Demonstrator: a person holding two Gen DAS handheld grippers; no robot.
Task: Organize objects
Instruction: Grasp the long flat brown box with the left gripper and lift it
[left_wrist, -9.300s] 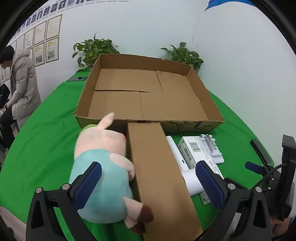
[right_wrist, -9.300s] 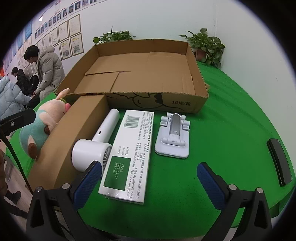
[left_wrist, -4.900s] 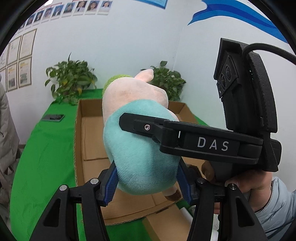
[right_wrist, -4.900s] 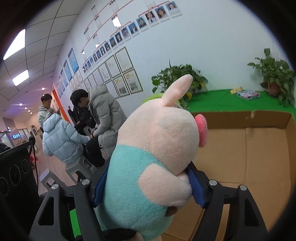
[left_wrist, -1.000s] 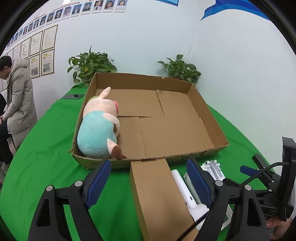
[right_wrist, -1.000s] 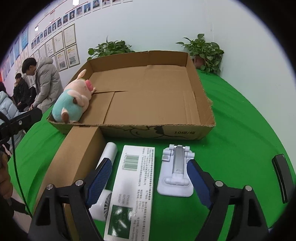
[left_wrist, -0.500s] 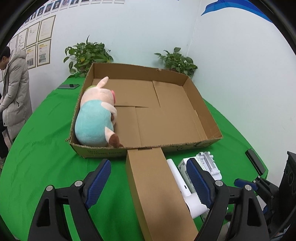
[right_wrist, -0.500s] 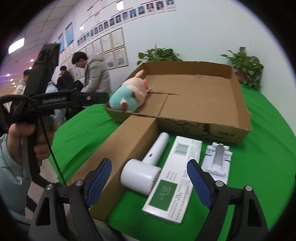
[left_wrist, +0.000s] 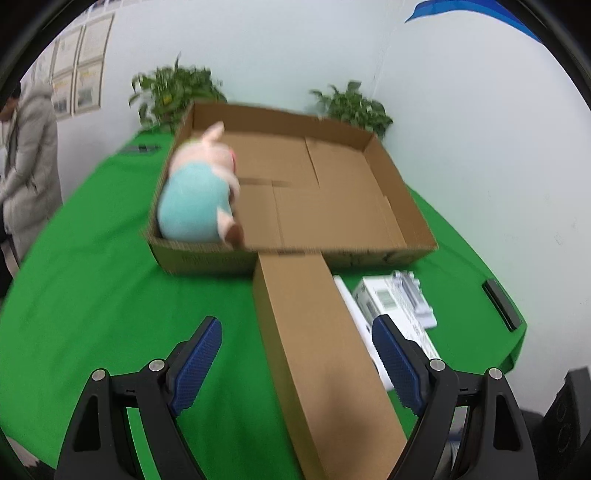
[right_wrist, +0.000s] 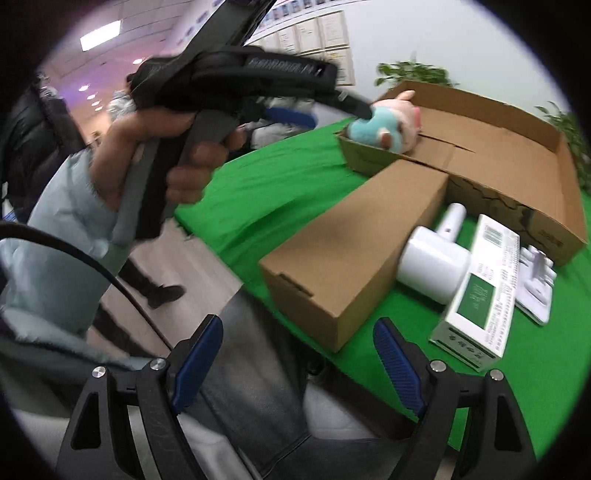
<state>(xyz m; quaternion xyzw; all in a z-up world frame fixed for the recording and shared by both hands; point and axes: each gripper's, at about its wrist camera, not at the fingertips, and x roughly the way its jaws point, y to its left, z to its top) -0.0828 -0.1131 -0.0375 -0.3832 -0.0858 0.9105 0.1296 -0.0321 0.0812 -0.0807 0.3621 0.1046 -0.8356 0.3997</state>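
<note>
My claw (left_wrist: 295, 347) pads are ribbed blue; the bench (left_wrist: 92, 295) is bright green, the boxes (left_wrist: 321, 350) brown, the plush pig (left_wrist: 199, 199) pink and teal.

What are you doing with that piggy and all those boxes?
A person is tidying things into the big shallow cardboard tray. The pink and teal plush pig already lies in its left corner. Both grippers, left and right, are open and hold nothing. The long brown cardboard box, white handheld fan, white-and-green carton and white stand still wait on the green table.
</note>
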